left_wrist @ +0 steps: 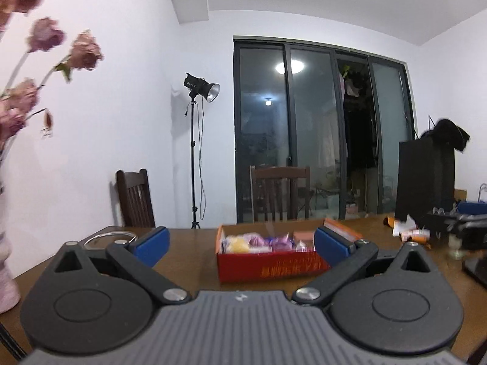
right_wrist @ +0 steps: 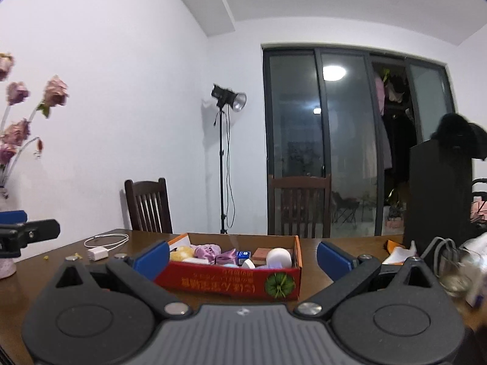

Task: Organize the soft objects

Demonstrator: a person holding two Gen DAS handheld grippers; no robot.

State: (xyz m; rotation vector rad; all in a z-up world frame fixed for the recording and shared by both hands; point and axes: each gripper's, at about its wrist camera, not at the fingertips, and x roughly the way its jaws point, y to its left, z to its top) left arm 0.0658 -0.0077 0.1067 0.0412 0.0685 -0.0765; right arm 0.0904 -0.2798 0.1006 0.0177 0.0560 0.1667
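Note:
A red cardboard box (left_wrist: 271,269) (right_wrist: 231,281) stands on the brown wooden table (left_wrist: 188,261) (right_wrist: 310,270), just ahead of both grippers. It holds a yellow soft item (right_wrist: 182,253), purple cloth pieces (right_wrist: 210,252), a white ball (right_wrist: 278,258), a small blue box (right_wrist: 243,255) and other small things. My left gripper (left_wrist: 242,245) is open and empty, its blue pads on either side of the box. My right gripper (right_wrist: 243,258) is open and empty, also facing the box. The left gripper's side shows at the far left of the right wrist view (right_wrist: 21,237).
A white charger with cable (right_wrist: 103,248) lies left of the box. A vase of dried pink flowers (left_wrist: 9,182) stands at the left edge. A glass (right_wrist: 456,273), a black box (right_wrist: 438,194) and packets (left_wrist: 411,231) are on the right. Two chairs (right_wrist: 149,206) stand behind.

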